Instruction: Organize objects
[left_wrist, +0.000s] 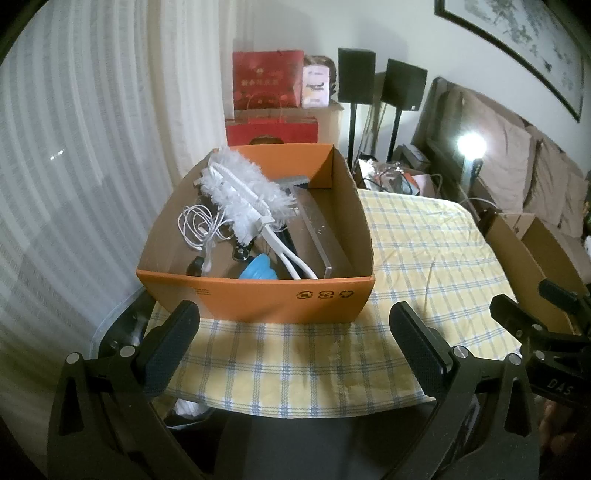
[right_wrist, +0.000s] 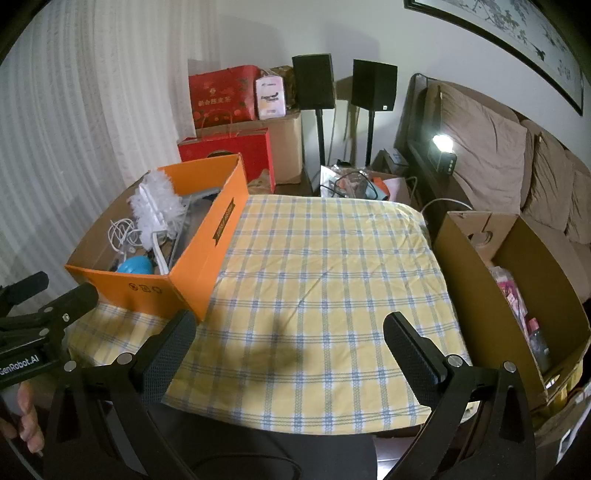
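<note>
Two empty grippers are held over a checked table between two boxes.

Small dark items low in the orange box (left_wrist: 255, 299) are hard to make out, and the brown box's (right_wrist: 476, 273) pink contents are partly cut off by its wall. The left gripper (left_wrist: 295, 321) and right gripper (right_wrist: 290, 332) are both seen with fingers spread apart, nothing between them. In the orange box at the table's left, a white duster (left_wrist: 243, 192), a coiled white cable (left_wrist: 199, 225) and a blue object (left_wrist: 258, 267) are lying. The yellow checked cloth (right_wrist: 325, 266) is bare between the boxes.
</note>
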